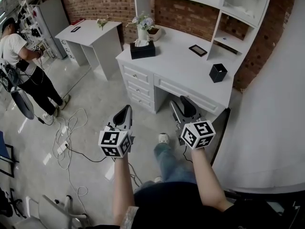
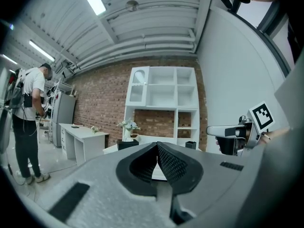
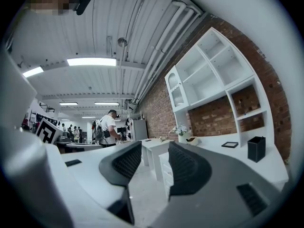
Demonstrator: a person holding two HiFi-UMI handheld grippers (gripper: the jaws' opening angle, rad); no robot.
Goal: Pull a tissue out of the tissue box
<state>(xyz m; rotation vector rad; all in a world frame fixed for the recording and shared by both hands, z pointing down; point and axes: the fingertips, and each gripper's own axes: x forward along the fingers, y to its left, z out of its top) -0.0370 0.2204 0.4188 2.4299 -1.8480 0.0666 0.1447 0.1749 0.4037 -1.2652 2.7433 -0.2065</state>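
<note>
The black tissue box (image 1: 142, 50) stands on the left end of the white desk (image 1: 190, 70), with a white tissue sticking out of its top, in front of a vase of flowers (image 1: 143, 26). In the left gripper view the tissue box (image 2: 127, 145) shows small and far beyond the jaws. Both grippers hang over the floor, short of the desk's front edge and well apart from the box. My left gripper (image 1: 127, 108) (image 2: 156, 147) has its jaws touching at the tips, nothing between them. My right gripper (image 1: 181, 102) (image 3: 154, 164) is open and empty.
A black pen cup (image 1: 218, 73) and a small dark frame (image 1: 198, 50) sit on the desk's right part, under white shelves (image 1: 238, 4). A second white desk (image 1: 90, 32) stands at the left. A person (image 1: 24, 66) stands far left. Cables (image 1: 66, 132) lie across the floor.
</note>
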